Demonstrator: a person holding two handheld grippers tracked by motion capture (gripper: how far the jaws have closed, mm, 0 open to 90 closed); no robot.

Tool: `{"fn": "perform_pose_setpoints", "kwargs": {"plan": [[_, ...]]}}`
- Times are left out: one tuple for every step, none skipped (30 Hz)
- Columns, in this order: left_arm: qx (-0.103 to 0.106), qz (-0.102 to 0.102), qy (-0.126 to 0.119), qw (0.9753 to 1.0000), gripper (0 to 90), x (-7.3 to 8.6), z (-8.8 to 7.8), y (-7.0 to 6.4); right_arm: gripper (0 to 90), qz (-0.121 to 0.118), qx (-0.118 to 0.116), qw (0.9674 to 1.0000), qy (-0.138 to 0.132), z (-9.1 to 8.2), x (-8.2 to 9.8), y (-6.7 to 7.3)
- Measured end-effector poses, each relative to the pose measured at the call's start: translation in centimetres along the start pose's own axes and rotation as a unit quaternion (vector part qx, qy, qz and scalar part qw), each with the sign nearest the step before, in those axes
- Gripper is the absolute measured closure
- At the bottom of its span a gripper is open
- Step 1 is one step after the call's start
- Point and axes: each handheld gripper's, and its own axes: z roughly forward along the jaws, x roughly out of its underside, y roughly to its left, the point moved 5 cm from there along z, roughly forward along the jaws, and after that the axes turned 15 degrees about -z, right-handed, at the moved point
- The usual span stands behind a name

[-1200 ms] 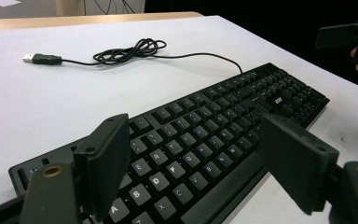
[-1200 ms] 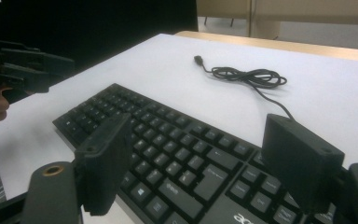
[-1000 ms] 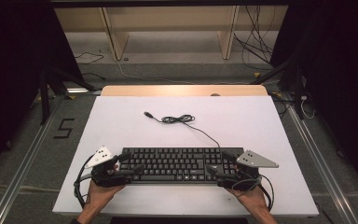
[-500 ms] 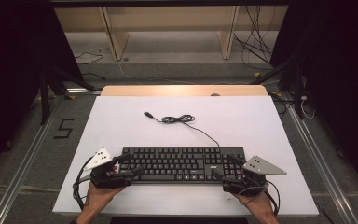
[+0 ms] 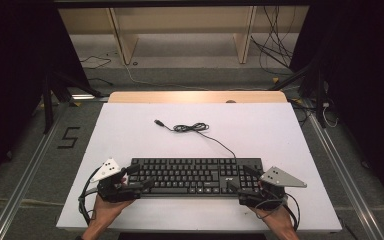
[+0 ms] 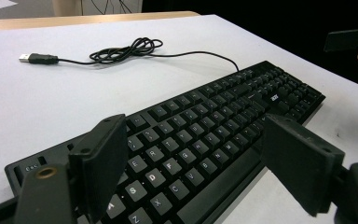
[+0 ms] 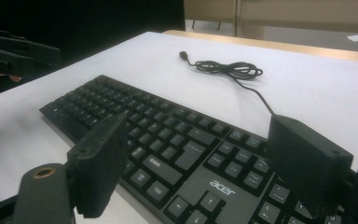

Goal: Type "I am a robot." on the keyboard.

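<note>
A black keyboard [image 5: 195, 175] lies flat near the front of the white table [image 5: 280, 130]. Its thin cable [image 5: 192, 128] runs to a loose coil farther back and ends in a USB plug [image 5: 157, 122]. My left gripper [image 5: 140, 176] stands open at the keyboard's left end [image 6: 205, 135]; one jaw hangs over the keys, the other off the near edge. My right gripper [image 5: 238, 178] is open at the right end [image 7: 168, 135], jaws spread over the arrow keys and number pad. In the left gripper view [image 6: 200, 156] the cable coil [image 6: 126, 49] lies beyond; the right gripper view [image 7: 203, 158] shows it too [image 7: 228, 70].
A wooden strip [image 5: 197, 96] borders the table's far edge. Behind it stand shelf legs [image 5: 120, 37] and floor cables [image 5: 275, 55]. A "5" mark [image 5: 69, 137] and metal rails [image 5: 25, 180] flank the table. The white surface between cable and far edge is bare.
The right gripper slid slightly right and toward the near edge a second ago, then held. The left gripper and the keyboard stay about where they were.
</note>
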Motion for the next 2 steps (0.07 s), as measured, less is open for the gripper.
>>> {"fn": "perform_pose_setpoints", "kwargs": {"plan": [[0.000,0.000,0.000,1.0000,22.8,-0.01,-0.01,0.01,22.2,-0.001,0.001,1.0000,0.001,0.00,0.00,0.00],[0.000,0.000,0.000,1.0000,22.8,-0.01,0.00,0.01,22.2,0.000,0.001,1.0000,0.001,0.00,-0.02,0.01]]}}
